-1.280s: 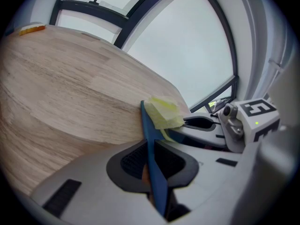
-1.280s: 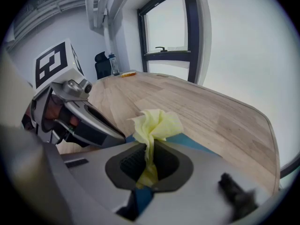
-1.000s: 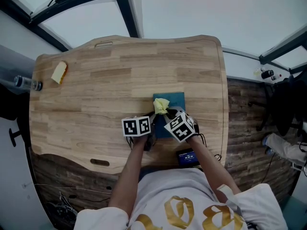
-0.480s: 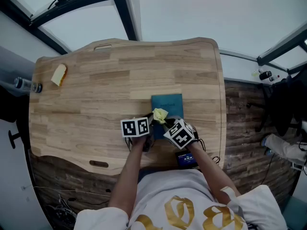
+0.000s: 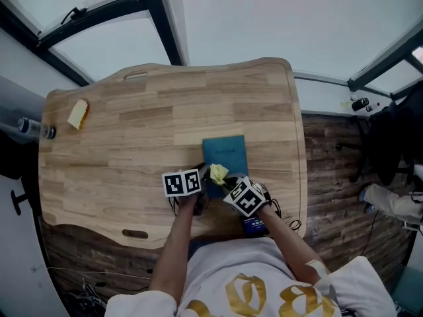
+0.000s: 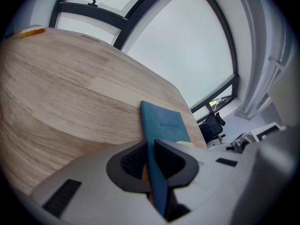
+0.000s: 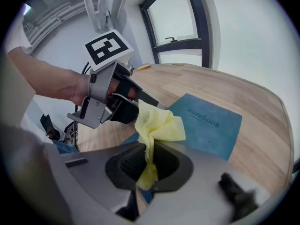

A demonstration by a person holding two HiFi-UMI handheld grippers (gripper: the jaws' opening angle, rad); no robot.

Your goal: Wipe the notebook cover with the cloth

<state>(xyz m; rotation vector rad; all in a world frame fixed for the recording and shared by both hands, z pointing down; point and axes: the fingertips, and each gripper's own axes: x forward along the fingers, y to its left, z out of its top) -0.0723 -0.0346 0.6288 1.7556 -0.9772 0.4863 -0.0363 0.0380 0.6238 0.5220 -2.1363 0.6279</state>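
1. Notebook [image 5: 225,157]: blue cover, lies flat on the wood table [image 5: 132,131], right of centre, towards your near edge. Cover faces up; the printed word "notebook" is legible in both gripper views.
2. L tongs [image 6: 151,161]: nearly closed, both jaws clamped on the notebook's near edge at its left corner. Blue edge runs straight between the pads. Tongs point down at a slant.
3. R tongs [image 7: 147,161]: closed on the yellow cloth [image 7: 157,123]. A strip of cloth is pinched between the pads and the rest bunches out ahead of the tips.
4. Cloth position: over the near-left part of the cover, just beside the L tongs. Can't tell whether the cloth presses on the cover or sits just above it.
5. The two tongs are close together at the notebook's near end, L on your left, R on your right, marker cubes almost side by side in the head view.
6. Misc: a small yellow item [image 5: 78,114] lies at the far-left corner of the table, well apart from the notebook.
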